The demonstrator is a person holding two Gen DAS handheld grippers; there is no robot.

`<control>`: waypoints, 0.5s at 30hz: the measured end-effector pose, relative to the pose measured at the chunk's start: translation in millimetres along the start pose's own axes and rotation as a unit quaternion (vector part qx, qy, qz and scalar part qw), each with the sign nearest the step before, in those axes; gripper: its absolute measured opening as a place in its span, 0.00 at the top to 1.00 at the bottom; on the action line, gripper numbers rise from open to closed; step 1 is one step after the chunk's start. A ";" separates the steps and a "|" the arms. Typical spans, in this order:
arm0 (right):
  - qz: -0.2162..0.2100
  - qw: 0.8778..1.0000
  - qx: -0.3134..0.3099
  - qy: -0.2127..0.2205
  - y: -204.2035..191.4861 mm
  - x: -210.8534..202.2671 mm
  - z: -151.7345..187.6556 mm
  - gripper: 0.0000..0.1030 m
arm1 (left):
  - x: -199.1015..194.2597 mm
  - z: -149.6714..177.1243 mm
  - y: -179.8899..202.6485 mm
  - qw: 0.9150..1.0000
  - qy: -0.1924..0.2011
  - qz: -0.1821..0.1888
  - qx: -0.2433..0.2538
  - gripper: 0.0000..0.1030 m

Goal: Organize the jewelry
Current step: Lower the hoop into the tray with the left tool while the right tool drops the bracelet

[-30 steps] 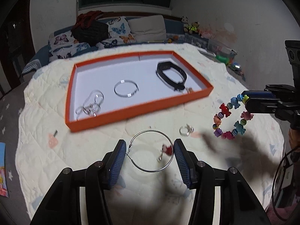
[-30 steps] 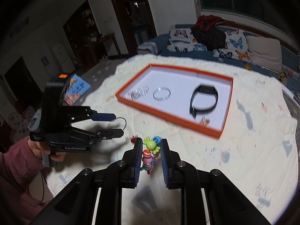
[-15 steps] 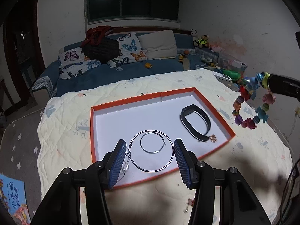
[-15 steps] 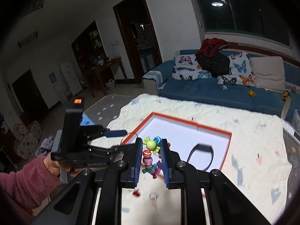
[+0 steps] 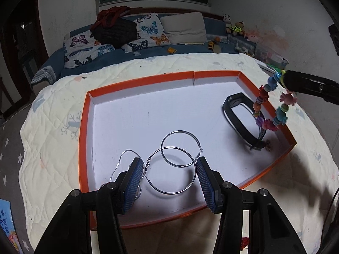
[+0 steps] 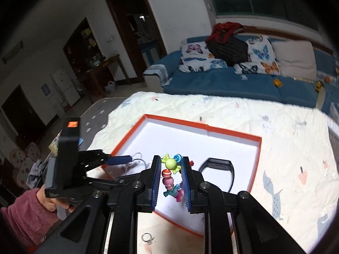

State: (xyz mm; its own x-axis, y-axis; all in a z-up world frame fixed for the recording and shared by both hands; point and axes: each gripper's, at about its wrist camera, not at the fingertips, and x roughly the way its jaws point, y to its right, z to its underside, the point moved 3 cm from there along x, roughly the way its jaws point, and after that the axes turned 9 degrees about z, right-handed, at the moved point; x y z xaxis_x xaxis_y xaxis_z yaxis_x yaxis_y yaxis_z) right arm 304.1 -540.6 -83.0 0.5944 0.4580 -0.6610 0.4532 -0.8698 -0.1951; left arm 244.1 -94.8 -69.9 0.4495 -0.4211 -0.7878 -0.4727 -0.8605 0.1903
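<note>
We hold our left gripper (image 5: pixel 170 170) over the near part of the shallow orange-rimmed white tray (image 5: pixel 211 75), its blue ribbed pads spread wide. The large thin silver hoop earring (image 5: pixel 171 170) spans the gap between those pads; its clasp end sits against the left pad, though we cannot tell whether the pads actually pinch it. Just beyond the fingertips a smaller silver wire hoop (image 5: pixel 180 148) lies on the tray floor, overlapping the big hoop from the wrist view. A clear wavy bangle (image 5: pixel 125 158) lies beside the left pad.

Our right gripper (image 6: pixel 170 180) is closed on the multicoloured candy-shaped bead bracelet (image 6: pixel 170 176), which hangs down between its pads above the tray's right side. Ahead and right of those fingertips, the black rubber wristband (image 6: pixel 218 168) rests in the tray. Below the right gripper, outside the tray's near rim, a small silver ring (image 6: pixel 147 238) lies on the cream quilted cover (image 6: pixel 286 148).
</note>
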 end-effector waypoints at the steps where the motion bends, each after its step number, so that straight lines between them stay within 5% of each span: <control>1: 0.007 1.000 0.003 0.001 2.5 1.0 0.2 0.79 | 1.6 1.3 -0.7 1.000 -0.001 0.000 0.001 0.46; 15: 0.049 0.997 -0.030 -0.048 0.7 44.3 18.5 0.78 | 9.4 3.4 -5.7 1.000 -0.011 -0.002 -0.003 0.45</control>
State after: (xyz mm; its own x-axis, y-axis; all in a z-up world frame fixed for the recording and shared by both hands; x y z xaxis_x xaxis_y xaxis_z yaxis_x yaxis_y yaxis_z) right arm 318.5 -524.4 -125.8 0.5722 0.3497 -0.7419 0.4369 -0.8955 -0.0851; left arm 248.4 -92.9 -80.4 0.4339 -0.4108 -0.8018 -0.4662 -0.8640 0.1904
